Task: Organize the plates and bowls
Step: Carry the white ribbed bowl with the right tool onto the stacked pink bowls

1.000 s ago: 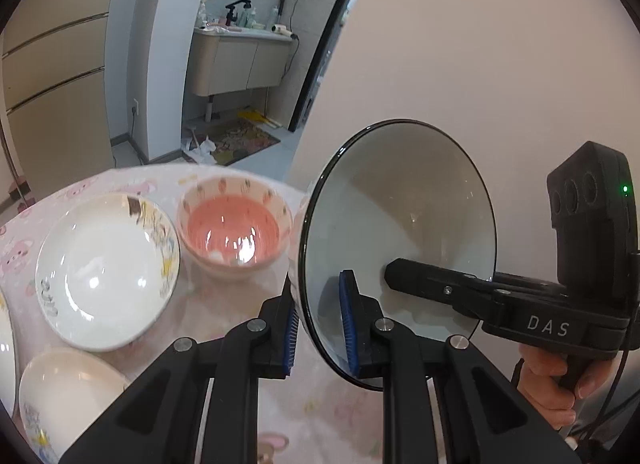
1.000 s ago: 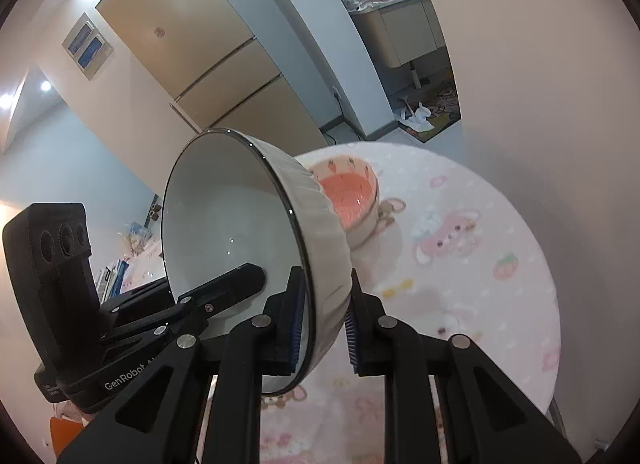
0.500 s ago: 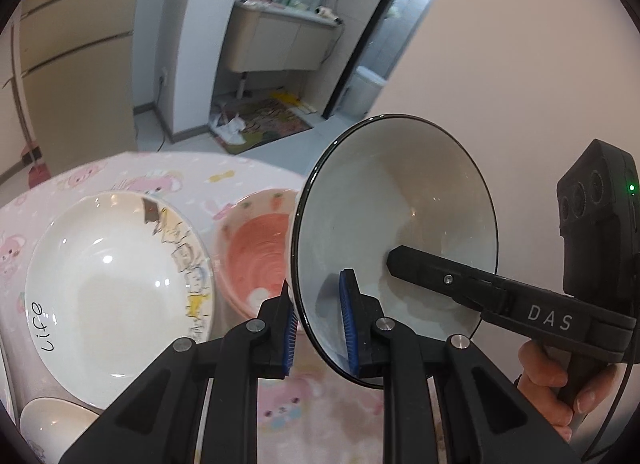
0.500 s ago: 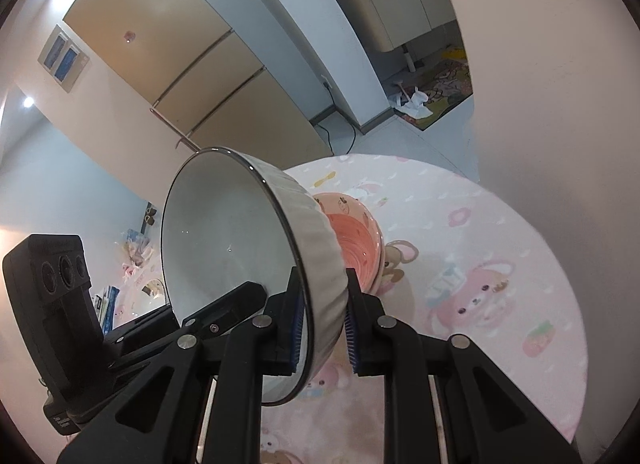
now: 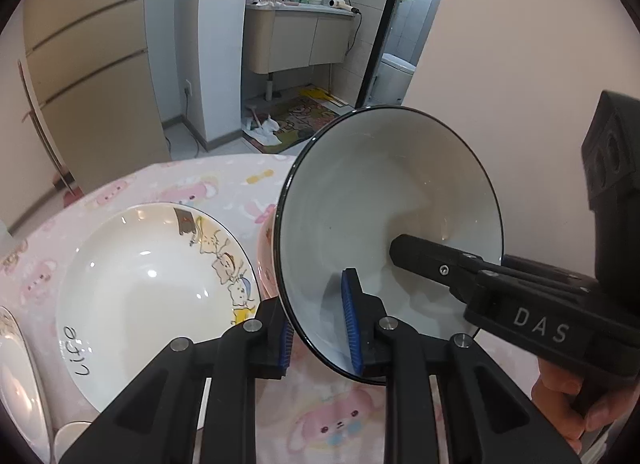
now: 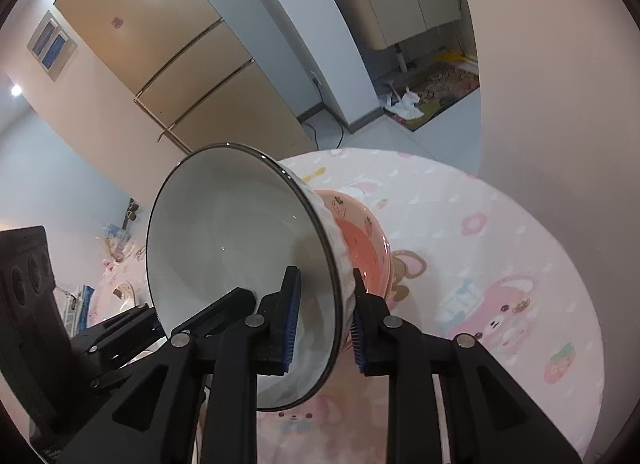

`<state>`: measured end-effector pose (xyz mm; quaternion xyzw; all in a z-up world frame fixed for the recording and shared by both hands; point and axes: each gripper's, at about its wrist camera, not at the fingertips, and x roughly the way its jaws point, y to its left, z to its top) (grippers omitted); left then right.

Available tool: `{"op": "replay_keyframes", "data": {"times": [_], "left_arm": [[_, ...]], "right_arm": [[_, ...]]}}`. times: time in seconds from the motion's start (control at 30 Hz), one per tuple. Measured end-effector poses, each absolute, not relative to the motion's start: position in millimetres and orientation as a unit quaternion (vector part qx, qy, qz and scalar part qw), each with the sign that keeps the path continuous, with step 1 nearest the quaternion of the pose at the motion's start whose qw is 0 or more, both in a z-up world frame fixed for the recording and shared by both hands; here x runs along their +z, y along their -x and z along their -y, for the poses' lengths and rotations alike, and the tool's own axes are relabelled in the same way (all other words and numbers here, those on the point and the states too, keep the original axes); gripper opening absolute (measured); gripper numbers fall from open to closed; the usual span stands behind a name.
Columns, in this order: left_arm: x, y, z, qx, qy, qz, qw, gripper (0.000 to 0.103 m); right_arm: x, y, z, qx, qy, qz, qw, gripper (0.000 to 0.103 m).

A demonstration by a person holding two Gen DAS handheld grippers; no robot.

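The white ribbed bowl with a thin dark rim (image 5: 384, 200) is tipped up on its side above the round table with a pink cartoon cloth (image 6: 500, 248). Both tools have hold of it. The left gripper (image 5: 320, 328) has one finger inside the bowl and one outside, and its jaws are opening, with the rim between them. In that view a gap shows at the inner blue pad. The right gripper (image 6: 322, 316) sits on the rim the same way. Its jaws are opening too, and a gap shows beside the inner blue pad there. Just behind the white bowl is a pink bowl with strawberry pictures (image 6: 360, 240); its lower side seems to rest in it. A wide white plate with cartoon drawings and the word "life" (image 5: 152, 288) lies on the table next to them.
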<state>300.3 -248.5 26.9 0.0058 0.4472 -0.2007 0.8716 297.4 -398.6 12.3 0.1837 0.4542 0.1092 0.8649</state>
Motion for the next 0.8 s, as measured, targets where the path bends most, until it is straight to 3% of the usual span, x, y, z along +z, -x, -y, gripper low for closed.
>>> {"op": "replay_keyframes", "data": {"times": [0.27,0.53,0.8], "left_arm": [[21.9,-297.3,255.6,-0.164,-0.045,-0.436,0.884,0.024],[20.2,-308.3,262.2,-0.136,-0.067,-0.432,0.889,0.024],[10.4,-308.7,268.6,-0.112,-0.100,-0.414,0.898,0.026]], "right_arm": [[13.0,-293.8,385.9,0.067,-0.122,-0.424,0.895,0.018],[9.2,-295.3,394.4,0.067,-0.131,-0.424,0.894,0.013],[8.4,-294.2,394.7,0.041,-0.119,-0.407,0.905,0.015]]}}
